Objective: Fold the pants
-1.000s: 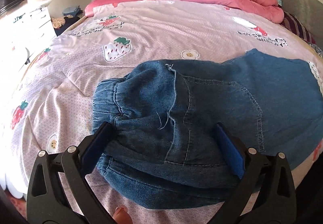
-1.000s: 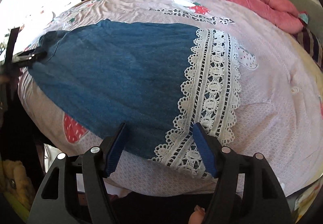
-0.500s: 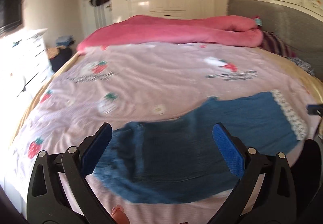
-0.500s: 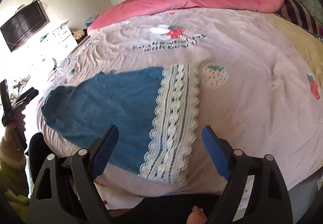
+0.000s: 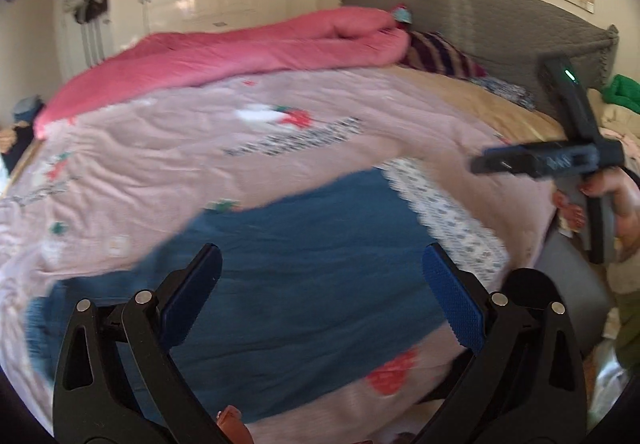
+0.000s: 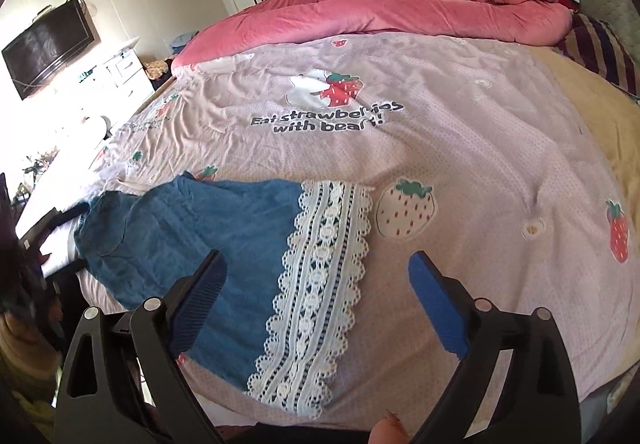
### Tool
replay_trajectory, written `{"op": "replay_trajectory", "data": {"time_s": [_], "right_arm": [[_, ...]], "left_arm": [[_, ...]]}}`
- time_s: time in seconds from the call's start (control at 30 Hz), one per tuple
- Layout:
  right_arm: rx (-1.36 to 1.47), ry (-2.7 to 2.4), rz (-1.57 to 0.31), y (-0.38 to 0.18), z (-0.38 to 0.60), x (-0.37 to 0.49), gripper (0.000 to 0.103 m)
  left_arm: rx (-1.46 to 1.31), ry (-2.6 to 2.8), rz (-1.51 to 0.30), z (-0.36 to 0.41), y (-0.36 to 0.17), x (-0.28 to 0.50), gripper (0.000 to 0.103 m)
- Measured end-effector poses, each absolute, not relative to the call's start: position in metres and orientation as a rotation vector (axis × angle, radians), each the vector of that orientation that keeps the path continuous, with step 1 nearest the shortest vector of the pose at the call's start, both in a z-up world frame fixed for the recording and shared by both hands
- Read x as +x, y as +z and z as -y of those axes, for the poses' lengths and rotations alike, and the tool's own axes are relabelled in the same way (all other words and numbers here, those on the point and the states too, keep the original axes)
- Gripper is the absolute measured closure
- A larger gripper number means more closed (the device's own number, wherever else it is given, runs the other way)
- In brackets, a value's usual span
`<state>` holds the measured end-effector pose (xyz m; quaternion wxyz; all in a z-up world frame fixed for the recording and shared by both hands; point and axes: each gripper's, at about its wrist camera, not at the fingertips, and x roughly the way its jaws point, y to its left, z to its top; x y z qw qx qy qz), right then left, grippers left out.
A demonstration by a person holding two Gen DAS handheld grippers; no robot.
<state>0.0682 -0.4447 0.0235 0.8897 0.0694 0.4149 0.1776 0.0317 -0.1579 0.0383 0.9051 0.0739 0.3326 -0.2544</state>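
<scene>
Blue denim pants (image 5: 304, 276) with a white lace hem (image 5: 452, 220) lie flat near the front edge of the bed. In the right wrist view the pants (image 6: 208, 244) lie at lower left, with the lace hem (image 6: 320, 284) toward the middle. My left gripper (image 5: 320, 300) is open and empty, raised above the pants. My right gripper (image 6: 316, 308) is open and empty, raised above the lace hem. The right gripper also shows in the left wrist view (image 5: 560, 160), held in a hand at the right.
The bed has a pink strawberry-print sheet (image 6: 460, 148). A rolled pink duvet (image 6: 380, 12) lies along the far side. A grey headboard (image 5: 480, 20) and a striped pillow (image 5: 440, 52) are at the right. White drawers (image 6: 124, 72) and a wall television (image 6: 48, 44) stand at the left.
Both grippers have lifted up and back from the pants, which now lie lower and smaller in view. The left view has swung to the right and is blurred.
</scene>
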Motion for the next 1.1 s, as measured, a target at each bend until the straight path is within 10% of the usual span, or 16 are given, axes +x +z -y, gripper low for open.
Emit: {"op": "replay_trajectory", "data": {"time_s": [0.57,0.73,1.1], "right_arm": [[0.2,0.481,-1.023,-0.027,0.433,0.146,0.009],[0.174,0.501,-1.012,-0.03,0.427,0.148,0.011],[0.19,0.554,-1.028,-0.043,0.424,0.16,0.065]], "left_arm": [[0.448,-0.79,-0.736,0.29,-0.019,-0.008,0.009],[0.516,-0.825,-0.73,0.311,-0.033,-0.014,0.029],[0.57,-0.841,-0.763,0.326,-0.051,-0.012,0.058]]}}
